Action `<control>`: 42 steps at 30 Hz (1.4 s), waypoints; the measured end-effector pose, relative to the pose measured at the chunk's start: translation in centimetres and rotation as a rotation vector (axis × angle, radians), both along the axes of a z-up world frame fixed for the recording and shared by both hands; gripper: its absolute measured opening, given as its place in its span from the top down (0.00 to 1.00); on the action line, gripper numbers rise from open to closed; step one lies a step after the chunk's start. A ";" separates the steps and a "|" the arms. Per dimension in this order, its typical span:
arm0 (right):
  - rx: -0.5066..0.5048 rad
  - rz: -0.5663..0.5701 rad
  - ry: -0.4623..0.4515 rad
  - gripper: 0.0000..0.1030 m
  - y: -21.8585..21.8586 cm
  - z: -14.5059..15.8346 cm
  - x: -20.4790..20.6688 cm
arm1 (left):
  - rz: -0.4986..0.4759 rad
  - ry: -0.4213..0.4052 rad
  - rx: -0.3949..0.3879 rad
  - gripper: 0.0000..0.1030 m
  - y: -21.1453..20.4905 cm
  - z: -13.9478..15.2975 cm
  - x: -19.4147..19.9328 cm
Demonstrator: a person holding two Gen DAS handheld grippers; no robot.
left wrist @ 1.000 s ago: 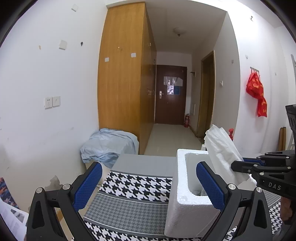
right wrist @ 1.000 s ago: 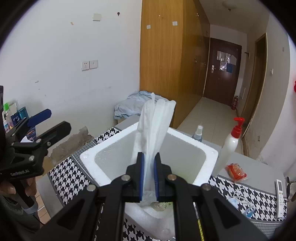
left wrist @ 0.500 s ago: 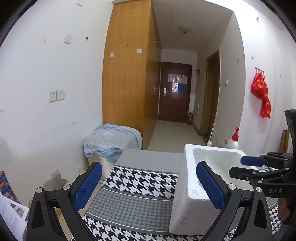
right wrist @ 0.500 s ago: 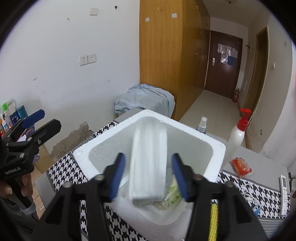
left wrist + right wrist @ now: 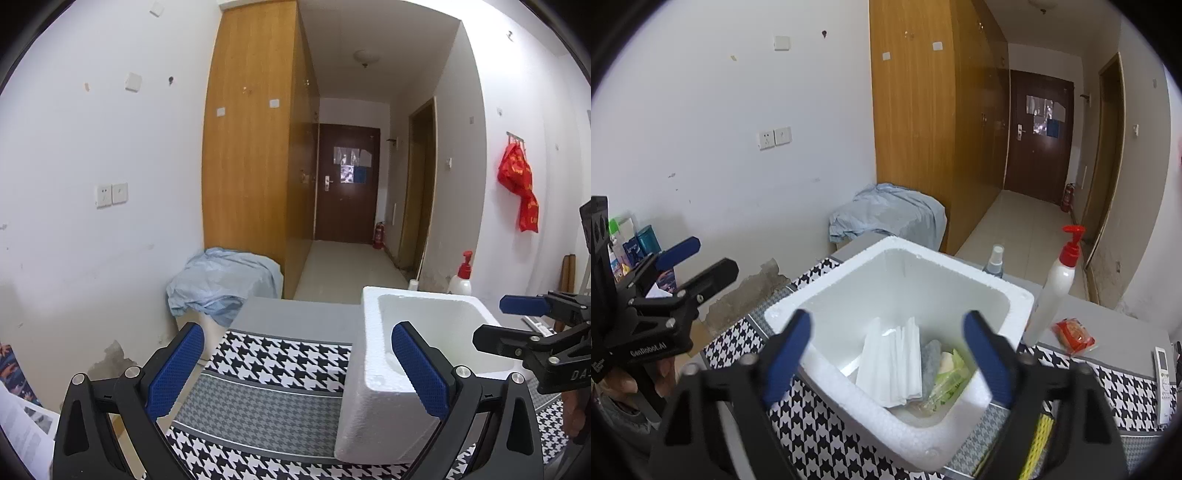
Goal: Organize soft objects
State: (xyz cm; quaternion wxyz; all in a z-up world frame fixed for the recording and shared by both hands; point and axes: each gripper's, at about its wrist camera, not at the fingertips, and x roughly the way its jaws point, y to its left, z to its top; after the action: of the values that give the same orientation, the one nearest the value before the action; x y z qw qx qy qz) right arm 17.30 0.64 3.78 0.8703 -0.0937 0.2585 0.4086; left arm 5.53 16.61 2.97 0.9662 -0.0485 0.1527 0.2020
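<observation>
White walls and a wooden wardrobe [image 5: 916, 110] stand behind my table's houndstooth cloth [image 5: 266, 402]. Toward its far edge sits the white foam box [image 5: 1004, 295], holding a folded white tissue pack [image 5: 892, 363] and a green packet [image 5: 951, 373]. My right gripper [image 5: 886, 354] is opening above it, empty; my left gripper [image 5: 295, 373] stands spread beside the box, empty.

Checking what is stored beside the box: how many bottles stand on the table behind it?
2. A small clear spray bottle stands just behind the foam box, and a taller white pump bottle with a red top stands to its right. Others may be hidden.
</observation>
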 end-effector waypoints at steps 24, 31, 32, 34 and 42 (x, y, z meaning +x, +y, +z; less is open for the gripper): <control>0.042 -0.038 -0.106 0.03 -4.9 2.2 -4.5 | -0.093 -0.047 0.054 0.01 -5.2 2.6 -2.8; 0.058 -0.060 -0.127 0.03 -6.1 2.6 -5.7 | -0.134 -0.058 0.061 0.01 -6.7 3.3 -3.7; 0.062 -0.064 -0.131 0.03 -6.3 2.7 -5.9 | -0.139 -0.060 0.060 0.01 -6.9 3.4 -3.8; 0.064 -0.071 -0.141 0.03 -6.8 2.8 -6.5 | -0.149 -0.062 0.063 0.01 -7.3 3.6 -4.1; 0.084 -0.098 -0.183 0.03 -9.1 3.2 -8.6 | -0.196 -0.084 0.075 0.01 -9.6 4.1 -5.7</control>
State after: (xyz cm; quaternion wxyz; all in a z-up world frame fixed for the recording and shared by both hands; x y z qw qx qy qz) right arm 8.68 -8.46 6.97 0.9123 -0.0812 0.1649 0.3660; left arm -0.20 7.01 7.05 0.9880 -0.0056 0.1083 0.1101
